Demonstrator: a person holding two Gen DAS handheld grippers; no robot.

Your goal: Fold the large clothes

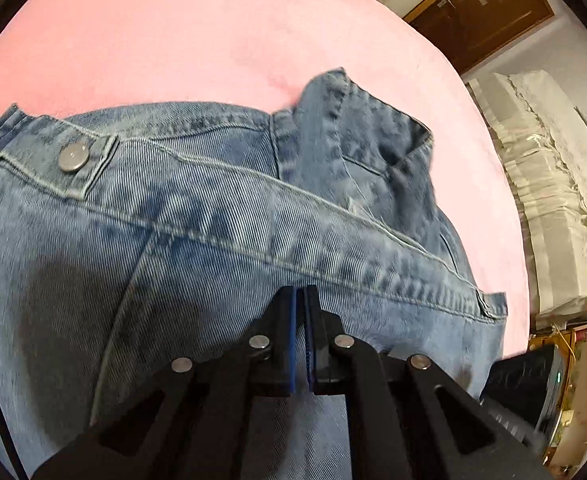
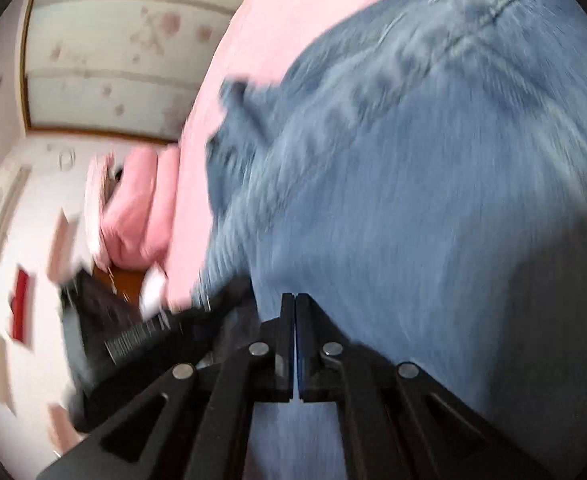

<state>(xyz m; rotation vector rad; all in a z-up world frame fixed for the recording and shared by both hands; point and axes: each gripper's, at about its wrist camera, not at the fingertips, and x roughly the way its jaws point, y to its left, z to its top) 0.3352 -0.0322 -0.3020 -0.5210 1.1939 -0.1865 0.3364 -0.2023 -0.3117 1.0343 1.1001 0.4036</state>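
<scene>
A wide pink bedcover (image 1: 197, 40) fills most of the room's middle, soft and plain, and a pair of blue jeans (image 1: 213, 208) lies spread across it with the waistband turned outward, a metal button (image 1: 73, 156) showing well off to the left of the left gripper (image 1: 301, 292). That gripper's two black fingers with their blue pads are pressed together, and I see nothing pinched between them; the denim lies right under and ahead of the tips, with a seam running slantwise just beyond them. Farther ahead and to the right, a flap of the waistband stands up from the cover. Past the right edge of the bed, well off from those jaws, sits a stack of white bedding (image 1: 549, 200) in clear wrapping, and above it a brown wooden door (image 1: 489, 8) in a flowered wall. The right gripper (image 2: 295, 296) is also clamped tight with nothing visible between the pads, the jeans (image 2: 433, 200) blurred but filling everything ahead and to the right of its tips. To the left of those tips the pink cover (image 2: 277, 28) falls away, and beyond it lie a bundled pink quilt or pillow (image 2: 137, 208), a white wall, and flowered wallpaper (image 2: 125, 40). A dark ribbed object sits just left of the jaws; I cannot tell what it is.
</scene>
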